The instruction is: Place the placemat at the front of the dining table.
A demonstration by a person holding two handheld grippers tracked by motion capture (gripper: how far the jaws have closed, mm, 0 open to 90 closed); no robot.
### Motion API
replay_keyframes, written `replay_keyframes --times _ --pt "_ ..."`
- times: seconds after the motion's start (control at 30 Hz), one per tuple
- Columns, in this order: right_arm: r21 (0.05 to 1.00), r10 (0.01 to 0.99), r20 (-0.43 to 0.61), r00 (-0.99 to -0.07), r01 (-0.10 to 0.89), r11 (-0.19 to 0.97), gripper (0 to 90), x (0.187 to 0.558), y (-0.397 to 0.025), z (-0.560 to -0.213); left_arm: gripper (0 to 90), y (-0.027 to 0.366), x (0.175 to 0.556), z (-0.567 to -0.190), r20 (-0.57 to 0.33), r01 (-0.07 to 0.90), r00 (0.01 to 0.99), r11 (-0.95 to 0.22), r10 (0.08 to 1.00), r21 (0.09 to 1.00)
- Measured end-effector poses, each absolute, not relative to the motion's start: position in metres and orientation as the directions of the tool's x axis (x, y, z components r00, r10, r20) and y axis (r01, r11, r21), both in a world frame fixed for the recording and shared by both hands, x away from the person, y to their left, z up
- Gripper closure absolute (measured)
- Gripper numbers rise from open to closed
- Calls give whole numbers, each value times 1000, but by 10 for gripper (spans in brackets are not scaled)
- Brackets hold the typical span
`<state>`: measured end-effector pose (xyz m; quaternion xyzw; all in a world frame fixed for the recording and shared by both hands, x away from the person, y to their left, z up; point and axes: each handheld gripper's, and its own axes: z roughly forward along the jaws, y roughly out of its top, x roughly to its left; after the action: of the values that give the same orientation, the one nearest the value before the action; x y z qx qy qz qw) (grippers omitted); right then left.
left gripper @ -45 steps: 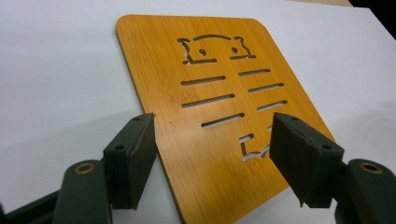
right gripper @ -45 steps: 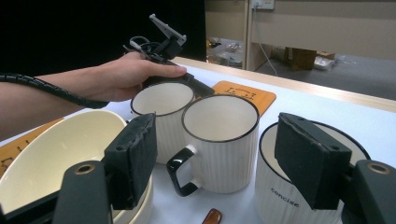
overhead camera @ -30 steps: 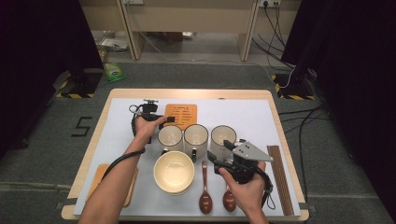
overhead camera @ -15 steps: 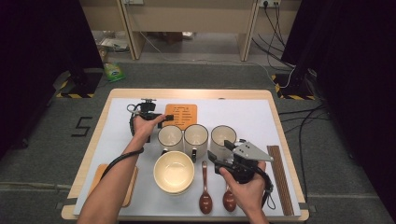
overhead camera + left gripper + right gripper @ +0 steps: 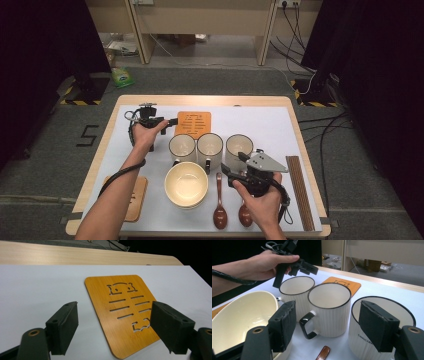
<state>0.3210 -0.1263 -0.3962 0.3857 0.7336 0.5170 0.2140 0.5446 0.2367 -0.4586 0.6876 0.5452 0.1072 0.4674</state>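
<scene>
While left tongs [image 5: 113, 327] hang wide over bamboo coaster [image 5: 122, 312], approach w/ right tongs [image 5: 327, 327] wide too; next lower & pinch edge.

Orange wooden mat [image 5: 120, 312], cut-out lines plus little animal face shape. Second brown mat [image 5: 134, 197] at table edge, pattern too small to tell. Three mugs [image 5: 329, 308] cream white, ribbed stripes down sides, black rims, black handle. Bowl [image 5: 186, 184] pale yellow inside. Two spoons [image 5: 220, 207] dark reddish brown. Chopsticks [image 5: 299, 192] dark brown. Table cover [image 5: 260, 120] white, table edge [image 5: 200, 100] light wood. Left gripper [image 5: 113, 326] and right gripper [image 5: 329, 326] black, brass-coloured screw holes.
</scene>
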Motion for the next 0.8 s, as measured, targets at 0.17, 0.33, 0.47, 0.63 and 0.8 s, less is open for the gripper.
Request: replay_keyframes --times 0.17,0.33,0.47,0.63,0.8 --pt "922 786 85 -612 347 170 307 322 -126 -397 230 240 535 -451 -348 631 395 24 850 775" --pt "920 787 86 -611 351 173 307 322 -126 -399 233 243 524 -444 -340 607 410 26 846 795" --pt "919 786 89 -612 354 172 307 322 -125 -399 236 245 514 -438 -331 591 416 25 847 806" --pt "920 786 87 -612 352 173 307 322 -126 -399 243 246 497 -434 -324 568 424 30 845 822" --pt "918 785 88 -613 356 174 307 322 -126 -400 234 247 481 -430 -309 550 431 25 848 835"
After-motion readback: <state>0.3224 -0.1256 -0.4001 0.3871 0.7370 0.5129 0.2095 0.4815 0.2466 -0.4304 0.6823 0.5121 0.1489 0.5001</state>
